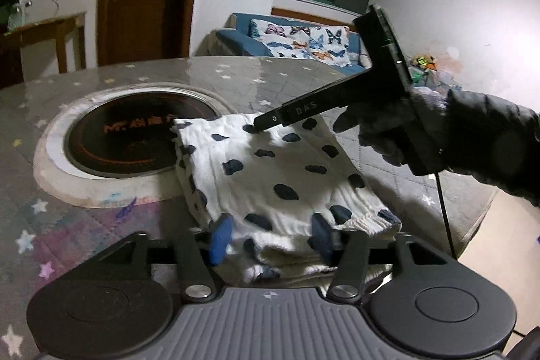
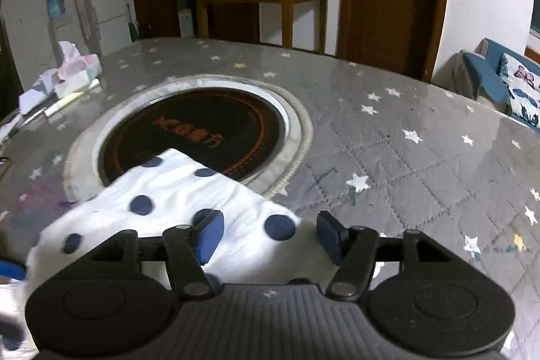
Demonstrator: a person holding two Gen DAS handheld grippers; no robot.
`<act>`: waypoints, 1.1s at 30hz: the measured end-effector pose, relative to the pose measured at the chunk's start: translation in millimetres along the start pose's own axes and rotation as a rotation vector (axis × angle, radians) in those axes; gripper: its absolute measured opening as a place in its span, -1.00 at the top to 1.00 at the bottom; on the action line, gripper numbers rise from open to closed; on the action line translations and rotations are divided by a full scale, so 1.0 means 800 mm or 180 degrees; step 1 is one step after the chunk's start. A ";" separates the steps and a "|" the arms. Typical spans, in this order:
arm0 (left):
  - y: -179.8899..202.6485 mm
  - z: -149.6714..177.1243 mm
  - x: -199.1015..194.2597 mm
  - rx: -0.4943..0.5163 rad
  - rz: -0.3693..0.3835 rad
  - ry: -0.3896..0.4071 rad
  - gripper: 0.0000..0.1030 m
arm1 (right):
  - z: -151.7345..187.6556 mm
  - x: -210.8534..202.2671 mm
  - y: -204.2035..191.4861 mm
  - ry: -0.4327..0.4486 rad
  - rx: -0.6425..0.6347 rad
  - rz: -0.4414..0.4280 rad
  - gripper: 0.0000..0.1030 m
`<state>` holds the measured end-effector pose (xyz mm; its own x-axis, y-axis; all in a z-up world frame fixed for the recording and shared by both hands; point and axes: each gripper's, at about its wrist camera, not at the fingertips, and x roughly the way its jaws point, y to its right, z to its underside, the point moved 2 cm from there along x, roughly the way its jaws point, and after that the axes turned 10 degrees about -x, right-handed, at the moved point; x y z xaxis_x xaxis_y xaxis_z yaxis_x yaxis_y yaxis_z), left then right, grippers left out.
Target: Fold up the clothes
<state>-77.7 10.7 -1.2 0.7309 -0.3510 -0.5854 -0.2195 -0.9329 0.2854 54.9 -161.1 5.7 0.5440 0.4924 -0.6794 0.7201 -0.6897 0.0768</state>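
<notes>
A folded white cloth with dark blue dots [image 1: 270, 164] lies on the table, its far corner over the round black hob. My left gripper [image 1: 270, 238] is at the cloth's near edge, open, with its blue pads apart and the layered hem between them, not pinched. A gloved hand [image 1: 422, 130] holds the right gripper from the right, and one of its fingers [image 1: 303, 108] reaches over the cloth's far side. In the right wrist view the right gripper [image 2: 269, 233] is open just above the cloth [image 2: 168, 191], its pads either side of a corner.
The round black hob [image 2: 202, 130] is set into the table under a grey, star-printed cover [image 2: 405, 157]. A tissue pack and papers [image 2: 77, 66] lie at the far left. The table edge [image 1: 472, 208] runs close on the right. A sofa stands beyond.
</notes>
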 end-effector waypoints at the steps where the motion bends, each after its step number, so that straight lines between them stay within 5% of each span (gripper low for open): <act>1: -0.001 0.002 -0.005 0.0003 -0.0027 0.0016 -0.32 | 0.000 0.004 0.003 -0.0019 0.0005 -0.0014 -0.31; 5: -0.004 0.015 -0.017 0.0051 -0.0025 -0.0042 -0.51 | 0.002 0.014 0.011 -0.0084 0.0036 -0.0082 -0.31; 18: -0.017 0.039 -0.010 0.0237 -0.0125 -0.0235 -0.48 | 0.003 0.007 0.013 -0.0236 -0.0082 -0.0026 -0.30; 33: -0.053 0.003 0.031 0.0134 -0.0414 -0.0151 -0.14 | 0.060 -0.068 0.032 -0.0575 0.0112 0.0698 -0.31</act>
<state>-51.8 41.5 -29.9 0.7237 -0.2292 -0.6509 -0.1525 -0.9730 0.1731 23.2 -231.0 9.5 0.5973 0.2289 -0.7687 0.5765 -0.7888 0.2131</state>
